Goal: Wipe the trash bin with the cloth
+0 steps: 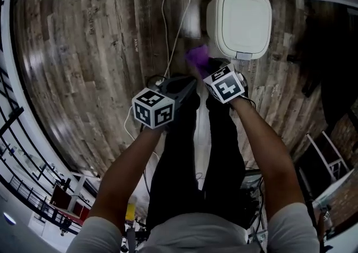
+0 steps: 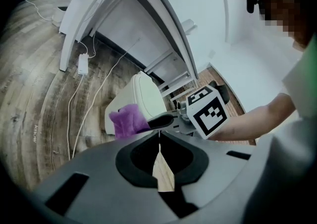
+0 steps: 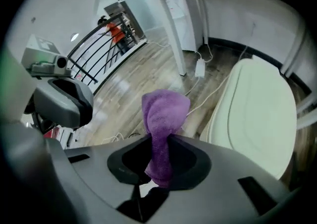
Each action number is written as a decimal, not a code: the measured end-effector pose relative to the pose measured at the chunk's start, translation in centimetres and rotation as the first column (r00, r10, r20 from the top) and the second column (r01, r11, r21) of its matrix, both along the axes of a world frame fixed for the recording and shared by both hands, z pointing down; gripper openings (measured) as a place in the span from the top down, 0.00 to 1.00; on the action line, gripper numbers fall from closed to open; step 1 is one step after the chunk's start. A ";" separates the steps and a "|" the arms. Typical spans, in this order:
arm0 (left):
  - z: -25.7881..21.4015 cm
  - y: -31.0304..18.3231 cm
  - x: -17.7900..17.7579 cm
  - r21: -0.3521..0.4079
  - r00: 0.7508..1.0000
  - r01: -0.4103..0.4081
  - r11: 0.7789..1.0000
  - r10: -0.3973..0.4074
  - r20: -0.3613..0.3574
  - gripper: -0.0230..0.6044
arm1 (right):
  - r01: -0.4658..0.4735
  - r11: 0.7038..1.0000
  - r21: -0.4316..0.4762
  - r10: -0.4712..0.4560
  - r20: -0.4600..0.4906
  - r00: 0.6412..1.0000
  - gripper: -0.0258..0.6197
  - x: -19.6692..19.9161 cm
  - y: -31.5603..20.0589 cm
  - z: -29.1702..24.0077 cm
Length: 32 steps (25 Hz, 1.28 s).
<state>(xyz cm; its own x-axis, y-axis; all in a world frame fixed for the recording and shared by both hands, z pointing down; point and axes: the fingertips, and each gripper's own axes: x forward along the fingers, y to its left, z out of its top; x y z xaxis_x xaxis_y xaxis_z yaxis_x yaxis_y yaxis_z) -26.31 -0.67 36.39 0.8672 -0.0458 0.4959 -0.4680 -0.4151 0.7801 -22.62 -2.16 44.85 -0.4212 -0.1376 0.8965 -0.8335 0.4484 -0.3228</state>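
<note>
The floor (image 1: 84, 50) is plank wood with a weathered, streaky grain, mostly matt. The trash bin (image 1: 243, 19) looks like smooth off-white plastic, with a slight gloss on its lid. The cloth (image 3: 163, 119) is purple, soft and fuzzy, like terry. The left gripper (image 2: 159, 134) has a matt grey plastic shell. A white cable (image 1: 182, 17) looks smooth.

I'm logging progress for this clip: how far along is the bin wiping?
Done: the cloth is picked up, pinched in the right gripper. In hand: the cloth is held up beside the trash bin, whose lid is closed, and I can see no contact between them. Left: the wiping itself, by the look of it. The left gripper is shut and empty.
</note>
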 end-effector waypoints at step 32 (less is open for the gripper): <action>-2.3 -11.2 3.9 0.089 0.946 0.325 0.942 -0.323 -0.036 0.94 | 0.733 0.622 -0.277 -0.722 -0.566 0.398 0.82 15.1 -29.6 -0.8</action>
<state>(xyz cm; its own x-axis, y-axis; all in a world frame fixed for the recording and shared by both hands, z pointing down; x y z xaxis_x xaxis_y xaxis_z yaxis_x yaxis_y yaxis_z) -22.39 -11.92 34.04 0.8076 -0.3708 0.4585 -0.5737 -0.3142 0.7564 -7.55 -31.80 44.10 0.2265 -0.0548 0.9725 -0.1815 0.9786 0.0974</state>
